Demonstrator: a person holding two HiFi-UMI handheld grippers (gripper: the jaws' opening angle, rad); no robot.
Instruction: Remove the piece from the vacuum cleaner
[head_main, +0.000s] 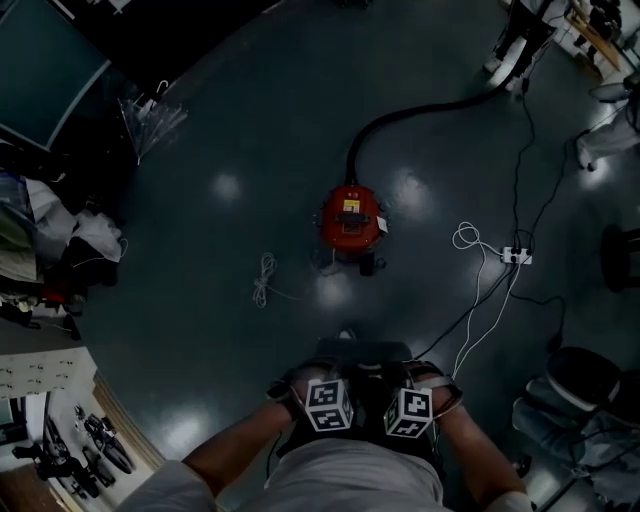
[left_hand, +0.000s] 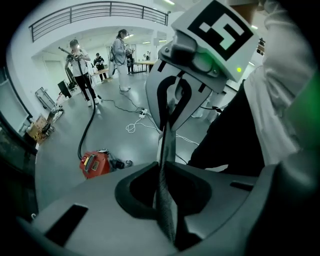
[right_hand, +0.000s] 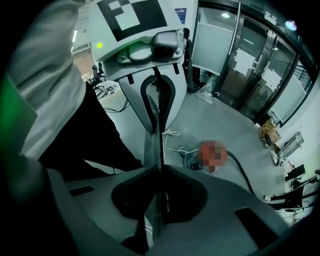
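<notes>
The red canister vacuum cleaner (head_main: 350, 218) stands on the dark floor ahead of me, its black hose (head_main: 400, 115) curving off to the upper right. It also shows small in the left gripper view (left_hand: 95, 164); in the right gripper view only its base (right_hand: 195, 161) shows beside a mosaic patch. I hold both grippers close to my body, far from the vacuum and pointed at each other. The left gripper (left_hand: 166, 135) is shut with nothing between its jaws. The right gripper (right_hand: 155, 115) is shut and empty too. Their tips nearly meet. In the head view I mainly see their marker cubes (head_main: 328, 405).
A power strip (head_main: 515, 256) with white and black cables lies right of the vacuum, and a coiled white cord (head_main: 264, 280) lies left of it. People stand at the far right (head_main: 520, 40). Clutter (head_main: 60, 250) and a tool bench (head_main: 60, 450) line the left side.
</notes>
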